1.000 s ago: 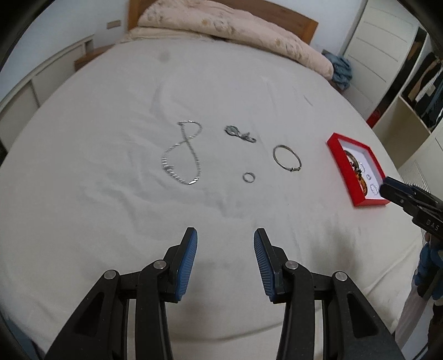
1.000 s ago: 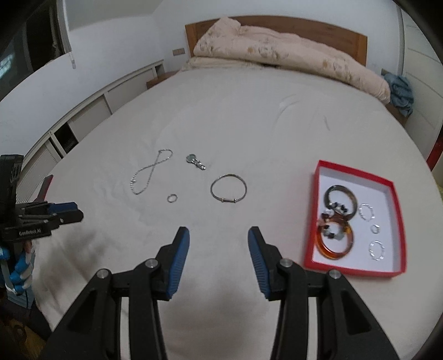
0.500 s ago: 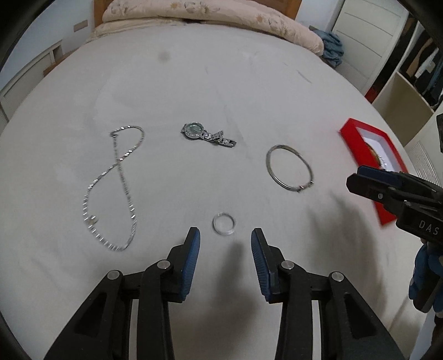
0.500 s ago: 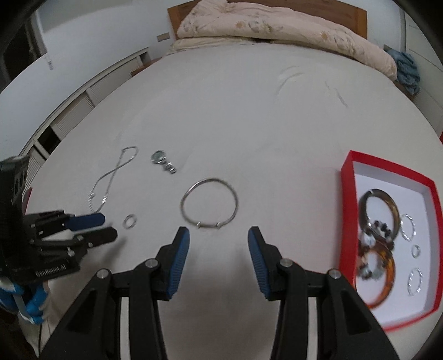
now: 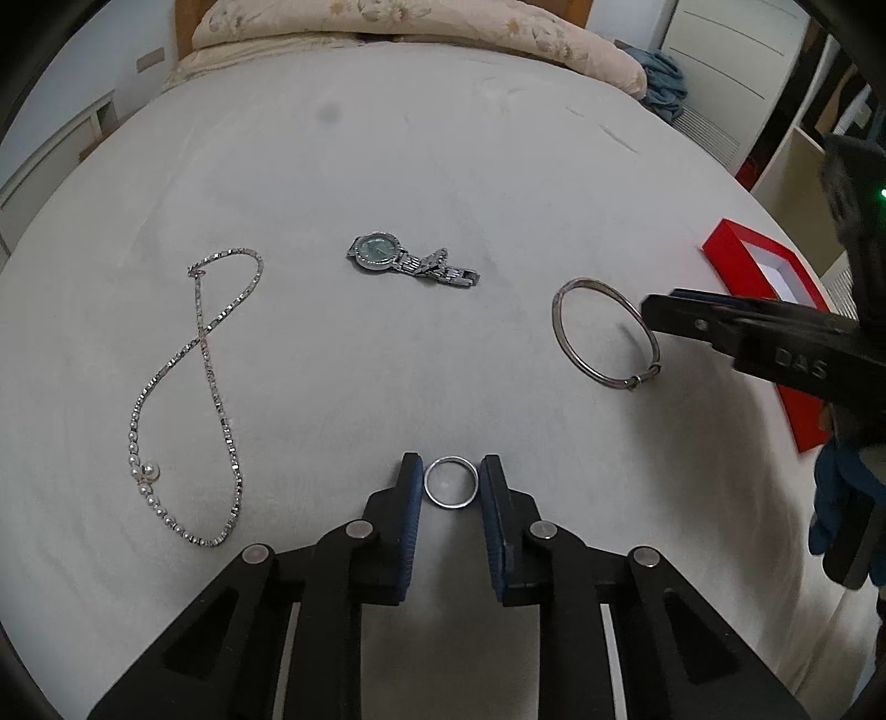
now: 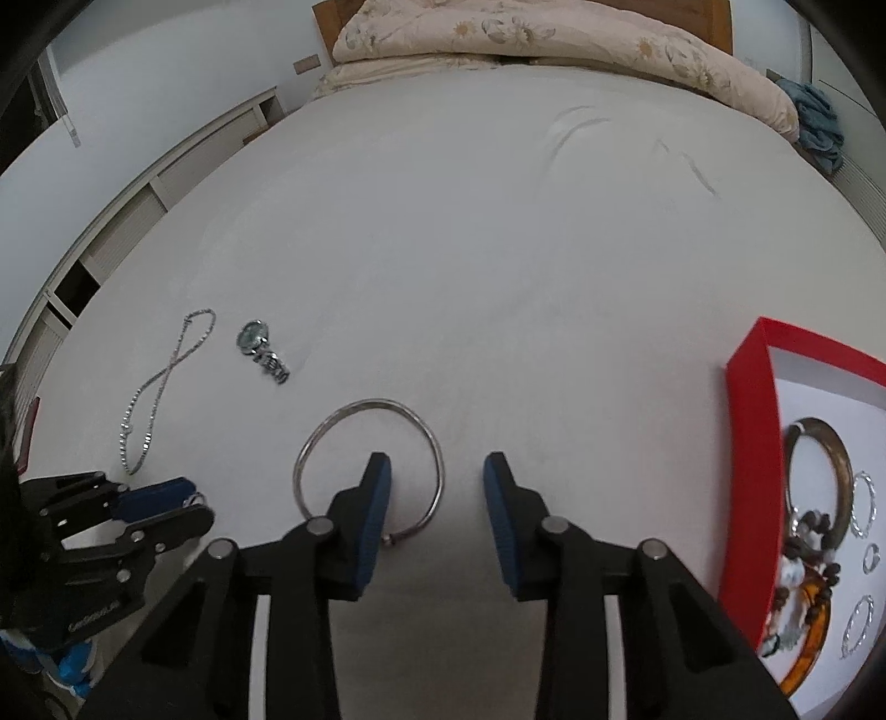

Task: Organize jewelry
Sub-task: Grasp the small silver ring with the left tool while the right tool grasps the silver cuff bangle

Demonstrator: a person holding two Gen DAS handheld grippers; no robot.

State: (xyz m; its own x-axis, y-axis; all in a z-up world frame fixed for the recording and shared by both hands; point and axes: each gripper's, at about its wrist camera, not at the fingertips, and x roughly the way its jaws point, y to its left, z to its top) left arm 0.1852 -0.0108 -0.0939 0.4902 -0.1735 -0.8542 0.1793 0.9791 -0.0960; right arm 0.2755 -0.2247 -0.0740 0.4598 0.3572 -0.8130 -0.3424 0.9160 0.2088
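1. Down on the bed (image 5: 443, 166): left gripper (image 5: 449, 482) with blue pads either side of a small silver ring (image 5: 451, 482) lying flat on the sheet; jaws closing, a thin gap seemingly left on each side, contact hard to judge from this angle.
2. Right gripper (image 6: 437, 487) low over a thin silver bangle (image 6: 354, 421); left pad set inside the hoop, right pad outside it, the bangle's right-hand edge between the two; jaws closing, not yet pressing the wire.
3. Elsewhere on the sheet: silver watch (image 5: 410, 261) beyond the ring; chain necklace (image 5: 205, 382) with small pearls, looped in a figure eight, well to the left.
4. Red-rimmed box (image 6: 750, 421) with white inside at the right; holding a dark bangle (image 6: 830, 454), an amber bangle (image 6: 808, 659), a beaded bracelet (image 6: 811, 531) and a few small silver rings (image 6: 864, 498).
5. Far end of the bed: floral quilt (image 6: 554, 39) bunched against a wooden headboard (image 6: 714, 14).
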